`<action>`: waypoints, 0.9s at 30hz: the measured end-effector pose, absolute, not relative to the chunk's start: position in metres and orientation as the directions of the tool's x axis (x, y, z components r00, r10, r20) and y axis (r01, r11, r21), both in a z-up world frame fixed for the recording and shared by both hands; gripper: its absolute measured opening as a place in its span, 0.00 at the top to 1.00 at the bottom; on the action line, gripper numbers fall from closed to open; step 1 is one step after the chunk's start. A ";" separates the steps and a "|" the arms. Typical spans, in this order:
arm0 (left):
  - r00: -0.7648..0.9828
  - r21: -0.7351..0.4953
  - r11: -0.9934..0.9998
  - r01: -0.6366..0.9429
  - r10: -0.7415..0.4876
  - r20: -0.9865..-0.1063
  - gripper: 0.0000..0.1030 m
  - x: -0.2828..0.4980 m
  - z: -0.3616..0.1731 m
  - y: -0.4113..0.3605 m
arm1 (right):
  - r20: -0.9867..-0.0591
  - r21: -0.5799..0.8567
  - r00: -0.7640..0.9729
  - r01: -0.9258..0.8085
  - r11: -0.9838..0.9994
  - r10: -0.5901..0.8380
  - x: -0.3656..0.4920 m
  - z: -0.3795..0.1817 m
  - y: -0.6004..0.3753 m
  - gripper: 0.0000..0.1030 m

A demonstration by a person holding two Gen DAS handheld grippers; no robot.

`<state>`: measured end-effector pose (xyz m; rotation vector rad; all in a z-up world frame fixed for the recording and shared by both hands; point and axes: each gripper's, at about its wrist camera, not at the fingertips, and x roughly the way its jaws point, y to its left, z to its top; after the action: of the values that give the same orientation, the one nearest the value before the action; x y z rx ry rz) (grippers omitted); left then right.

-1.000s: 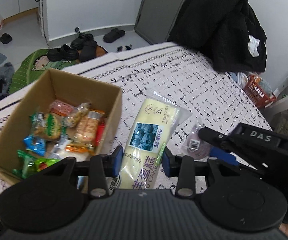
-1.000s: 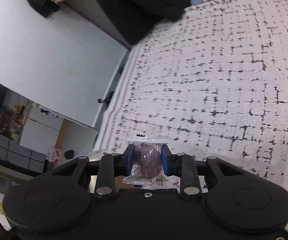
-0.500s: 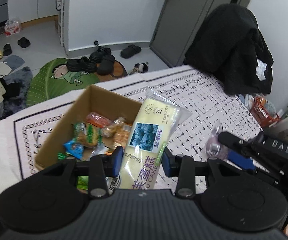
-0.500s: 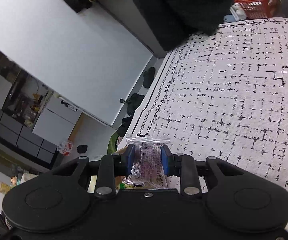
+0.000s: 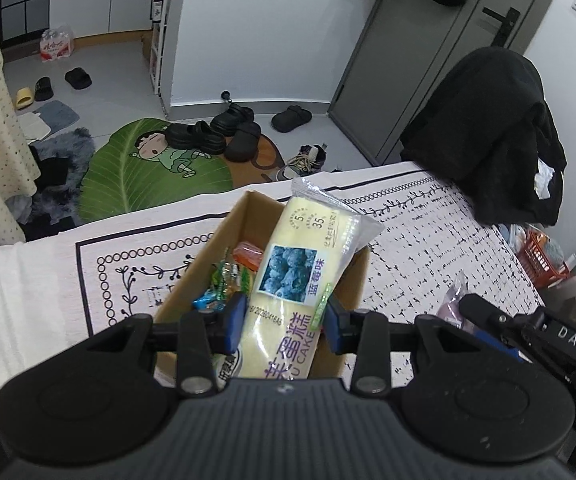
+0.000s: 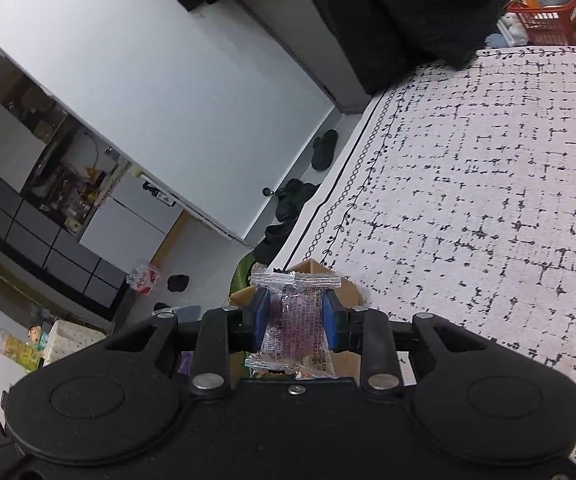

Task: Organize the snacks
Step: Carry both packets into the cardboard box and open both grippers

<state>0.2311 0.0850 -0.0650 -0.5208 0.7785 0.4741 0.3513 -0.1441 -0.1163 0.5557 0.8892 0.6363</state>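
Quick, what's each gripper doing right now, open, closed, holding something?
Left gripper: closed on the yellow cake pack, above the cardboard box.
Right gripper: closed on the small purple snack packet.

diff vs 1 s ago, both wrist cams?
Both claws lifted and pulled back: the cardboard box looks smaller and now sits behind the yellow cake pack. Left claw stays clamped on that pack, right claw on the purple snack packet. Nothing released.
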 end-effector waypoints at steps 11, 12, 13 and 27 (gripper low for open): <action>0.613 -0.296 0.749 -0.593 0.182 -0.769 0.62 0.232 -0.079 0.112 | -0.484 0.686 0.456 -0.331 0.648 0.746 0.345 -0.122 -0.117 0.73; 0.614 -0.299 0.748 -0.592 0.178 -0.769 0.62 0.234 -0.079 0.112 | -0.482 0.686 0.457 -0.334 0.646 0.748 0.344 -0.123 -0.116 0.73; 0.616 -0.304 0.749 -0.588 0.172 -0.768 0.62 0.236 -0.080 0.113 | -0.480 0.685 0.457 -0.338 0.645 0.749 0.343 -0.123 -0.114 0.73; 0.621 -0.328 0.761 -0.560 0.124 -0.774 0.39 0.259 -0.105 0.130 | -0.530 0.657 0.436 -0.330 0.678 0.727 0.353 -0.144 -0.087 0.73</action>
<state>0.2586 0.1298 -0.1055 -0.5933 0.8136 0.4208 0.3530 -0.0872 -0.1437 0.5044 0.8966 0.6926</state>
